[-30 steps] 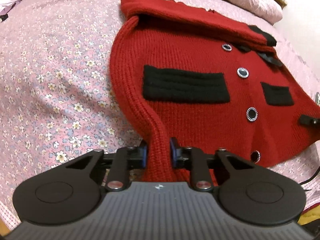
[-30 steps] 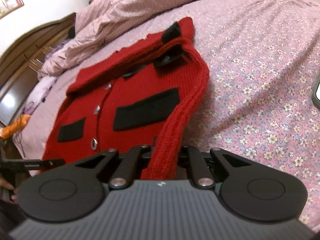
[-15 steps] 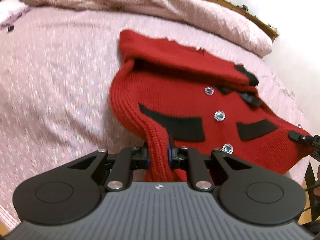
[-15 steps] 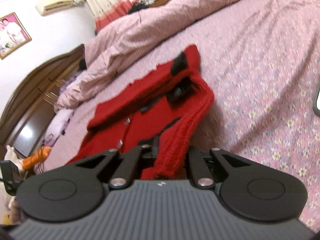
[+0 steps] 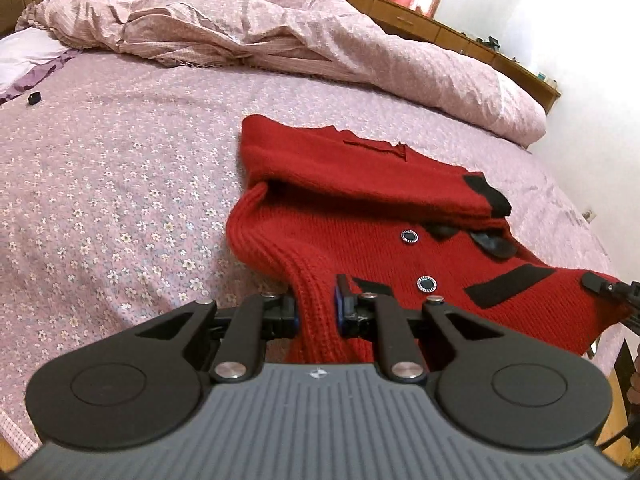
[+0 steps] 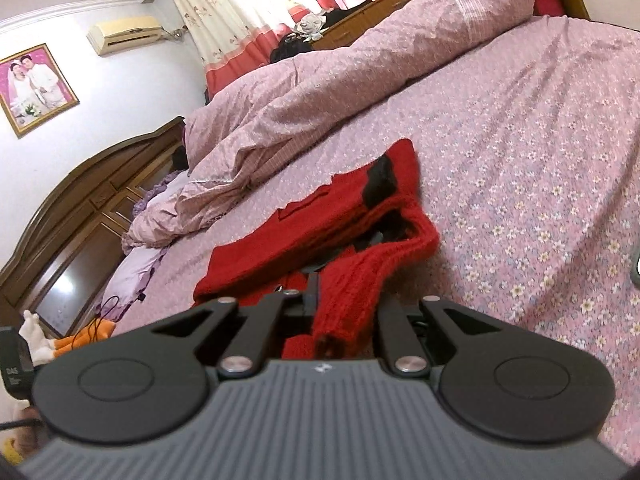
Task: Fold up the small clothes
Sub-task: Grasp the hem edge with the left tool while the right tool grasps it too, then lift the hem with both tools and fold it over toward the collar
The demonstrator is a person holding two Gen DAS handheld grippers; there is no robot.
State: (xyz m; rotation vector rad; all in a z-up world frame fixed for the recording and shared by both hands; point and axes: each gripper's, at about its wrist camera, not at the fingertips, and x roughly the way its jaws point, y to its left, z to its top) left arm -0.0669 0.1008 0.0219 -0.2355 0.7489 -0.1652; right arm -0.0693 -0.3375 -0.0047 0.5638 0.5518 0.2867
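Above the bed [image 5: 120, 168], left tool [image 5: 316, 308] and right tool [image 6: 344, 312] each clamp the red cardigan [image 5: 360, 216] hem — lifted, evidently for folding toward the collar.

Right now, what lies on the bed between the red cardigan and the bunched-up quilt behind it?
Nothing: only bare flowered sheet lies between the red cardigan and the quilt. The left wrist view shows that strip best.

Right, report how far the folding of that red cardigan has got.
Done: a sleeve lies folded across the top of the red cardigan. In hand: the left gripper and right gripper each pinch its ribbed hem, raised off the bed. Left: carrying the hem over to the collar.
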